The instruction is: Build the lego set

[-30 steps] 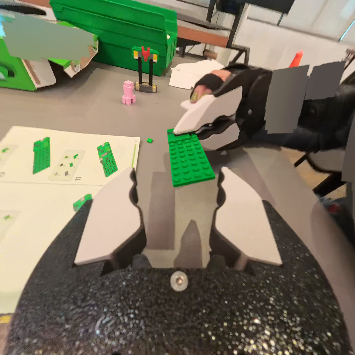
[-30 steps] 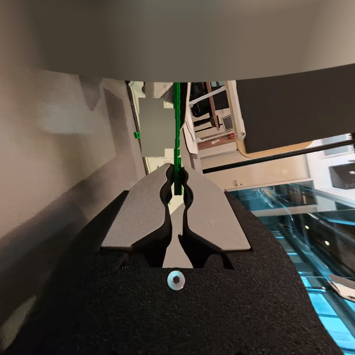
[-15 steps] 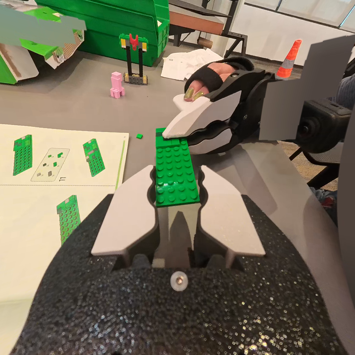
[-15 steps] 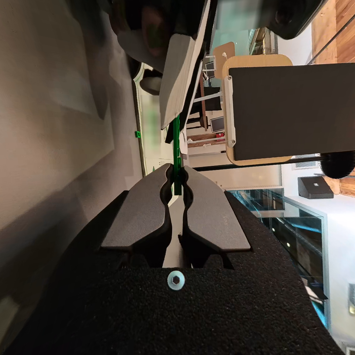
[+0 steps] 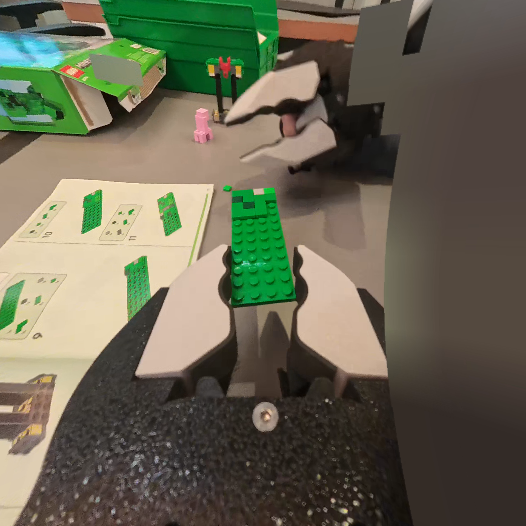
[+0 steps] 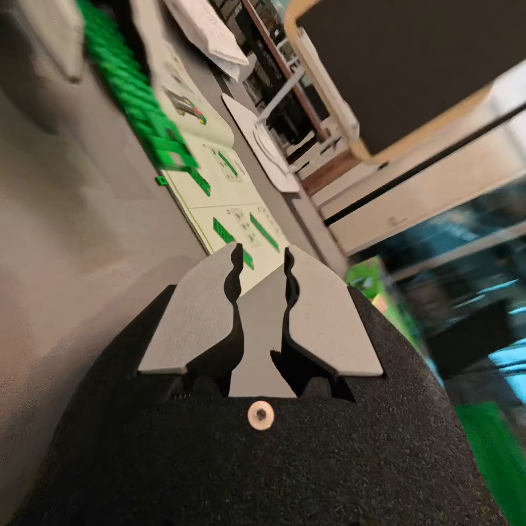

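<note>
Gripping the near end of the green plate [image 5: 260, 256] across its width, my left tool [image 5: 260, 274] is taking over the hold in the left wrist view, while my right tool [image 5: 274, 133], half a second ago clamped on the far end, is now pulling clear with its jaws parted and empty. I judge the handover done, freeing it for the next brick. Glossy studs are catching light; flat tiles are covering the far end, near the matte paper instruction booklet [image 5: 113, 256].

Swinging away in the right wrist view, my right tool [image 6: 263, 256] is gaping above the smooth grey worktop [image 6: 71, 256]; the plate [image 6: 128, 85] is blurring past.
</note>
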Demonstrator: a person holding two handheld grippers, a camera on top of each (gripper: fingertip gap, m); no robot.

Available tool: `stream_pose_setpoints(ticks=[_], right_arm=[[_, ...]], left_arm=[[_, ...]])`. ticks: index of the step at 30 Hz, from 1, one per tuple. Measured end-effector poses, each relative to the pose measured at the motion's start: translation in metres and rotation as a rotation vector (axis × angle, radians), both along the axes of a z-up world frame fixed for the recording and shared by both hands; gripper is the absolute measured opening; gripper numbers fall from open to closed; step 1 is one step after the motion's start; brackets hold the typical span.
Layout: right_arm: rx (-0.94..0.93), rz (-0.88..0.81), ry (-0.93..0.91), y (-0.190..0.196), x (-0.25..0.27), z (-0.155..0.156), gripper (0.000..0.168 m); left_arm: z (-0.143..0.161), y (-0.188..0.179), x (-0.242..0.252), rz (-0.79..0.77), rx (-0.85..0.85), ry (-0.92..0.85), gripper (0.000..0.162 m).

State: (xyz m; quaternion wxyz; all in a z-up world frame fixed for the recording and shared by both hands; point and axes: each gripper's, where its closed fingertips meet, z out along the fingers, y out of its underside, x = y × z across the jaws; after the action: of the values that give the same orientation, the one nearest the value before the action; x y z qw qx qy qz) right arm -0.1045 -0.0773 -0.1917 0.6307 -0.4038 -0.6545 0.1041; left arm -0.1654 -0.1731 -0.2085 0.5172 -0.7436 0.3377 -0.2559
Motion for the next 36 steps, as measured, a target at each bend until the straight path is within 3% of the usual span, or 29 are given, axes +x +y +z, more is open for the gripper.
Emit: stream_pose_setpoints(ticks=[3, 6, 16, 20, 31, 36], right_arm=[[-0.310, -0.018, -0.008, 0.016, 0.010, -0.012, 0.023], [-0.470, -0.045, -0.058, 0.025, 0.015, -0.026, 0.023], [-0.438, -0.048, -0.142, 0.021, 0.012, -0.038, 0.021], [-0.511, -0.047, -0.212, 0.020, 0.015, -0.049, 0.015], [-0.699, 0.140, -0.423, 0.020, 0.018, -0.065, 0.013], [-0.654, 0.147, -0.534, 0.026, 0.013, -0.070, 0.016]], left_arm=[[-0.003, -0.011, 0.004, -0.036, 0.034, 0.057, 0.040], [-0.008, -0.017, 0.009, -0.073, 0.050, 0.111, 0.040], [-0.010, -0.016, 0.010, -0.070, 0.063, 0.137, 0.040], [-0.010, -0.016, 0.010, -0.069, 0.057, 0.132, 0.040], [-0.012, -0.017, 0.012, -0.097, 0.022, 0.126, 0.041], [-0.012, -0.018, 0.012, -0.106, 0.013, 0.120, 0.041]])
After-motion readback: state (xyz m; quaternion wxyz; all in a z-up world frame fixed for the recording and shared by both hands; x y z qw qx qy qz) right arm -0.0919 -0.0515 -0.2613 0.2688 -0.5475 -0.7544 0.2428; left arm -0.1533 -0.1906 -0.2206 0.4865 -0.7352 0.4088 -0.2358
